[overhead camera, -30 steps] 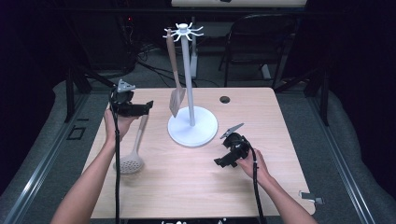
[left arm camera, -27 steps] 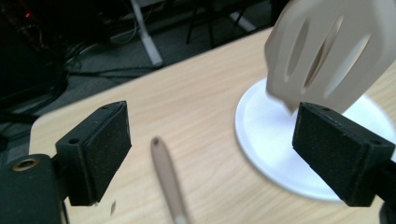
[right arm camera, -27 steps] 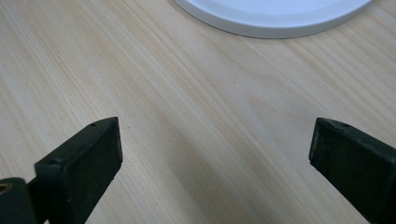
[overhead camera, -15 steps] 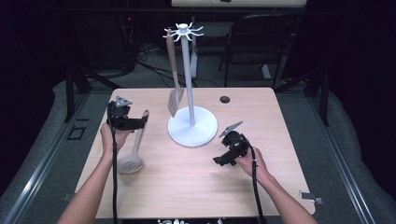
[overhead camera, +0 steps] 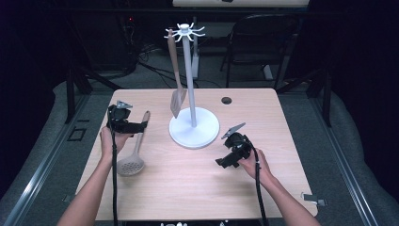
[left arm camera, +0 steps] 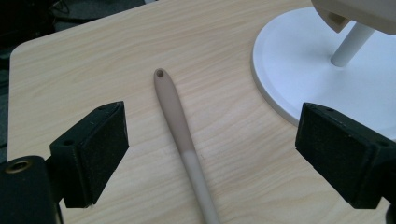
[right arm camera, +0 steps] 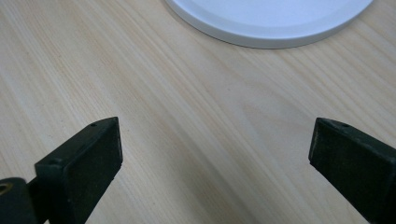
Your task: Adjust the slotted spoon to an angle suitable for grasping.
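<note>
A beige slotted spoon (overhead camera: 134, 153) lies flat on the wooden table (overhead camera: 197, 188) at the left, its round head toward me and its handle (left arm camera: 180, 121) pointing away, hole end far. My left gripper (overhead camera: 136, 126) hovers open over the handle's far part, jaws on either side, not touching. A white utensil stand (overhead camera: 194, 127) with a hooked top stands mid-table; a beige spatula (overhead camera: 176, 84) hangs from one hook. My right gripper (overhead camera: 222, 162) rests open on the table to the right of the stand's base (right arm camera: 266, 23), empty.
A small dark round hole (overhead camera: 227, 100) sits in the table's far right part. A black chair (overhead camera: 263, 42) and cables stand beyond the far edge. Bare wood lies between the grippers at the front.
My left gripper came down and toward me from near the far-left corner and now hangs over the spoon's handle. The right gripper stayed put.
</note>
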